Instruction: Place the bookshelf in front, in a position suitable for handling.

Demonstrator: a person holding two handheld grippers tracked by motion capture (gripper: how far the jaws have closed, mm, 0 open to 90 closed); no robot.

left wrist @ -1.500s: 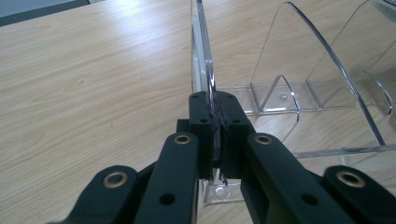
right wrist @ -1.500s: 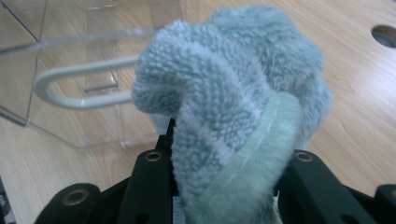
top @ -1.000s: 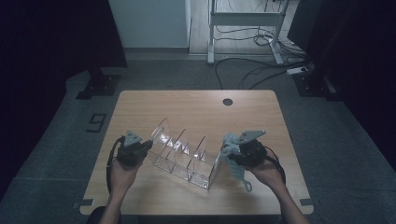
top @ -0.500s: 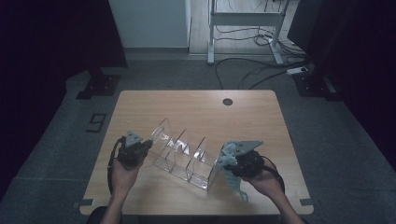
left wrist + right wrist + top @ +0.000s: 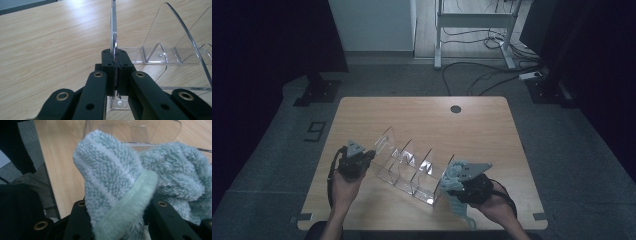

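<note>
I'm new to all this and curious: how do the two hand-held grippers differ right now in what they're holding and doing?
The left gripper has its fingers pinched flat on a thin end wall of the clear acrylic rack; the right gripper clamps a bunched pale blue-green cloth, so its fingers stand wider apart. In the high view the left sits at the rack's left end, the right at its near right end. Both are black, hand-held and gripping something.

Cloth [image 5: 120, 177]: pale blue-grey terry with faint lighter stripes, pale green hem band. Rack [image 5: 409, 165]: clear acrylic (colourless, glints white at the edges). Worktop [image 5: 422, 115]: light wood grain, one dark round hole. Jaws black with brass-coloured rivets. Floor dark grey.
</note>
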